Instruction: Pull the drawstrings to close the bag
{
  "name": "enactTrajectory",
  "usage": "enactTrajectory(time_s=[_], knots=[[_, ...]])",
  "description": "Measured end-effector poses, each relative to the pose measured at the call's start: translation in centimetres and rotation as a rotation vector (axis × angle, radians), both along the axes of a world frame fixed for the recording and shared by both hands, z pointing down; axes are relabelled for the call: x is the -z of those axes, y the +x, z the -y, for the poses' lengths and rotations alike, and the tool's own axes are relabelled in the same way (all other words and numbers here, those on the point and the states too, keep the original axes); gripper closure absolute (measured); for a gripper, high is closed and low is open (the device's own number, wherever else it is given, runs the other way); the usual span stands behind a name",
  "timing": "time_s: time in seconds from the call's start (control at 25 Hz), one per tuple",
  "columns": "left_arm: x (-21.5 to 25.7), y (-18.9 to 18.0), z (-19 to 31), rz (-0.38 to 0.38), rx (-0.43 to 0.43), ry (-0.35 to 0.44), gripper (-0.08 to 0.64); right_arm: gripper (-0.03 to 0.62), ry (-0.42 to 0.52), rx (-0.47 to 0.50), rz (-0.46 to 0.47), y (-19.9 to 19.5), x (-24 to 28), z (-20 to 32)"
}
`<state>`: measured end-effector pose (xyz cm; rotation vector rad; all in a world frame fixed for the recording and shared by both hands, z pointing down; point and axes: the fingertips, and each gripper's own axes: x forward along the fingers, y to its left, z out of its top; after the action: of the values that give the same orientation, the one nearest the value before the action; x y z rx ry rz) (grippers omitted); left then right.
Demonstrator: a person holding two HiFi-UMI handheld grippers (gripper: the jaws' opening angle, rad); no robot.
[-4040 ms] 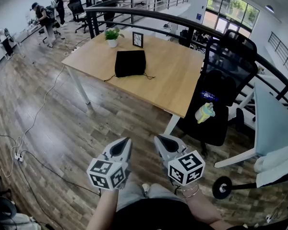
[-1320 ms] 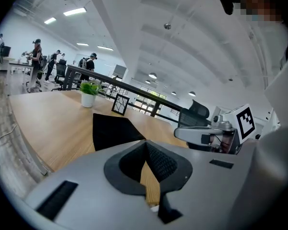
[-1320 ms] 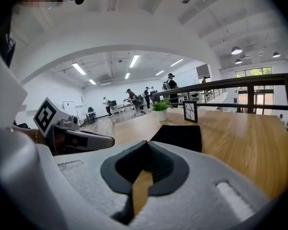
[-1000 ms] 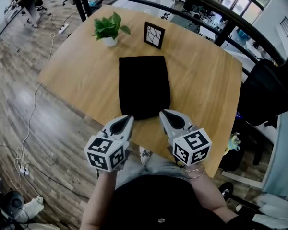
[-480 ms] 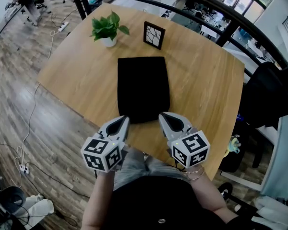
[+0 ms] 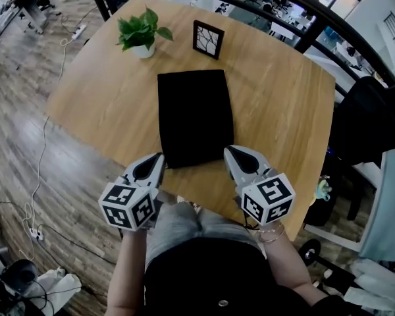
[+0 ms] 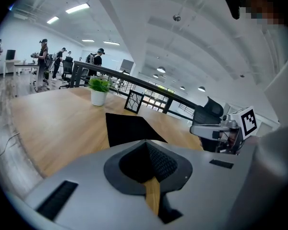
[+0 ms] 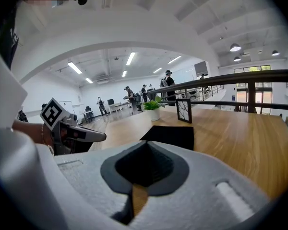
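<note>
1. Grey jaws, left gripper (image 6: 159,156): pressed fully together and holding nothing. Its own view shows only bare wood behind the closed tips.
2. Grey jaws, right gripper (image 6: 230,149): likewise shut tight and empty.
3. Position: both grippers hang over the near edge of the surface (image 6: 283,110), one at each near corner of the bag. Neither touches it, and each points slightly downward.
4. Black bag (image 6: 194,114): lies flat on the wood near the middle, with its short near edge between the two grippers.
5. Drawstrings: cannot be made out in any view. Which end is the bag's mouth cannot be told either.
6. Beyond the bag: a potted plant (image 6: 137,35) and a small picture frame (image 6: 206,39) stand at the far edge, well apart from the work.
7. Step in hand (judged): the approach. No cord is gripped and the bag is not cinched.
8. Next move (judged): open both jaws, find a cord at each side of the mouth, pinch each one, then draw them outward in opposite directions.
</note>
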<state>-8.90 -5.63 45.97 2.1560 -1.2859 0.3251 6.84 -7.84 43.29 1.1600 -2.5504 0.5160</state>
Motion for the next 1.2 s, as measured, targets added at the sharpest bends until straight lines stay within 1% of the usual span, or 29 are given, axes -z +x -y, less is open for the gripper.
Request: enactTrajectory(time_s=[0.2, 0.36, 0.48, 0.56, 0.8, 0.84, 0.88, 1.08, 1.2], knots=[[-0.5, -0.5, 0.2, 0.018, -0.036, -0.010, 0.545, 0.592, 0.015, -0.099, -0.043, 1.8, -0.3, 1.0], [-1.3, -0.7, 0.5, 0.033, -0.079, -0.013, 0.545, 0.592, -0.006, -0.143, -0.056, 3.1, -1.1, 1.5], [-1.8, -0.7, 0.5, 0.065, -0.105, -0.011, 0.543, 0.591, -0.020, -0.131, -0.099, 4.0, -2.1, 1.2], [-2.3, -0.9, 0.5, 0.080, -0.108, -0.017, 0.543, 0.591, -0.028, -0.124, -0.126, 4.4, -2.8, 0.9], [-3.8, -1.0, -0.2, 0.110, -0.144, -0.053, 0.543, 0.591, -0.067, -0.115, -0.181, 5.1, -4.8, 0.1], [-4.1, -0.9, -0.3, 0.111, -0.151, -0.061, 0.541, 0.558, -0.080, -0.110, -0.184, 5.1, -5.2, 0.0], [-4.5, -0.8, -0.5, 0.111, -0.158, -0.069, 0.532, 0.500, -0.094, -0.102, -0.188, 5.0, -5.7, -0.1], [-6.0, -0.1, -1.6, 0.105, -0.188, -0.116, 0.486, 0.497, -0.116, -0.056, -0.251, 5.0, -7.4, -0.9], [-6.9, 0.2, -2.0, 0.122, -0.212, -0.140, 0.455, 0.483, -0.130, -0.037, -0.282, 5.2, -8.5, -1.0]])
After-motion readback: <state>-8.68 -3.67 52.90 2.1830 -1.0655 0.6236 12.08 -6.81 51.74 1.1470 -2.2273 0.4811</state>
